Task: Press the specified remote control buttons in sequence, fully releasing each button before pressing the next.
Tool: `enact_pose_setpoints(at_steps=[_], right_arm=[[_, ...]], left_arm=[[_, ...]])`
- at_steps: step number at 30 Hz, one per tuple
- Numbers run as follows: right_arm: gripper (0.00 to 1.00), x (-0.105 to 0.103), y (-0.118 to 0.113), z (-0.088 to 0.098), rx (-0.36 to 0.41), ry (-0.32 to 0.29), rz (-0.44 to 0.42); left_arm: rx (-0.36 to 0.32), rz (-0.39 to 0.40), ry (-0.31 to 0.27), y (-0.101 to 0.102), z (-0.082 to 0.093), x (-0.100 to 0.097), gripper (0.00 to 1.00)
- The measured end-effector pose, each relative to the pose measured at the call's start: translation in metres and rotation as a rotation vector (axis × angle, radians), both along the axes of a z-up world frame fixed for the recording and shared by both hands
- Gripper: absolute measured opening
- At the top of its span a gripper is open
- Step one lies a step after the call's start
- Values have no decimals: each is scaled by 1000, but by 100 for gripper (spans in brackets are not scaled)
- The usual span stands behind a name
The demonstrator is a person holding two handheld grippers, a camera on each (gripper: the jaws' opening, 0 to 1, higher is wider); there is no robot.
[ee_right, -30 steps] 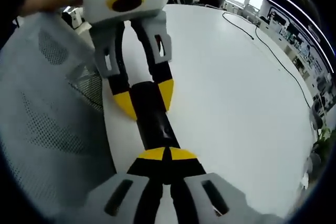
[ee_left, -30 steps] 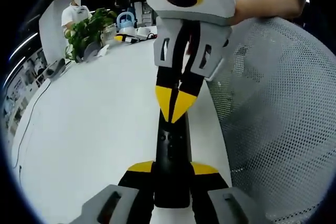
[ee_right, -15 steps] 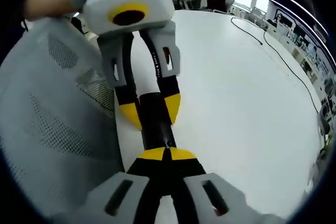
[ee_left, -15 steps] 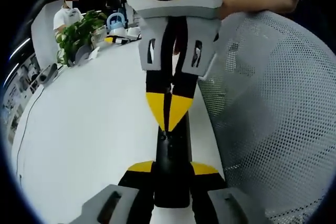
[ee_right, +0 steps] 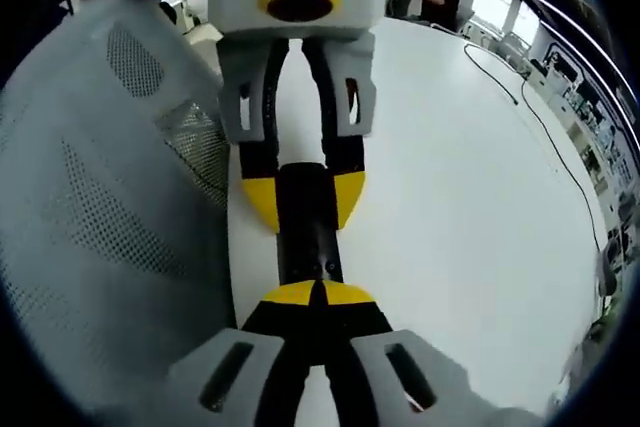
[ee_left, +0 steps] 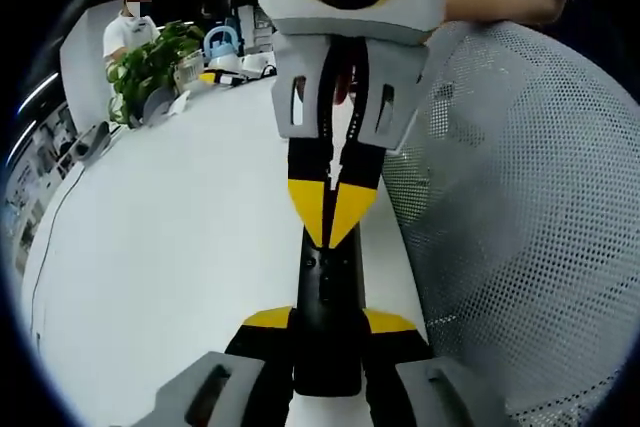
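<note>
Mesh chair back [ee_left: 520, 227] crowds the remote [ee_left: 328, 322]; plant [ee_left: 155, 62] well apart.

There was one black remote control [ee_left: 326, 319], held between two grippers: the left gripper [ee_left: 327, 331] and the right gripper [ee_right: 314, 296]. One white table [ee_left: 170, 237] carried it all. One mesh chair back [ee_left: 520, 237] stood right, one potted plant [ee_left: 155, 62] and one person [ee_left: 127, 22] far left.
</note>
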State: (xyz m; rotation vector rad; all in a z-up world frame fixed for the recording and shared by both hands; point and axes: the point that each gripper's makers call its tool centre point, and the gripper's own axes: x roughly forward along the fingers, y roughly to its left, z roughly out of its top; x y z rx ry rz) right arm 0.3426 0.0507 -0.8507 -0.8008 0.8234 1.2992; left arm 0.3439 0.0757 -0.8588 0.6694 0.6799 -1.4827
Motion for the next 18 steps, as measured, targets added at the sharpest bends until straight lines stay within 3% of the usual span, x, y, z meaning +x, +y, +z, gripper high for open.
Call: enact_pose_setpoints(at_steps=[5, 13, 18], right_arm=[[0, 1, -3, 1, 78, 42, -58], [4, 1, -4, 2, 60, 9, -16], [7, 1, -9, 1, 74, 61, -58]], left_arm=[[2, 2, -1, 0, 0, 0, 26], [2, 3, -2, 0, 0, -1, 26], [1, 2, -2, -1, 0, -2, 26]])
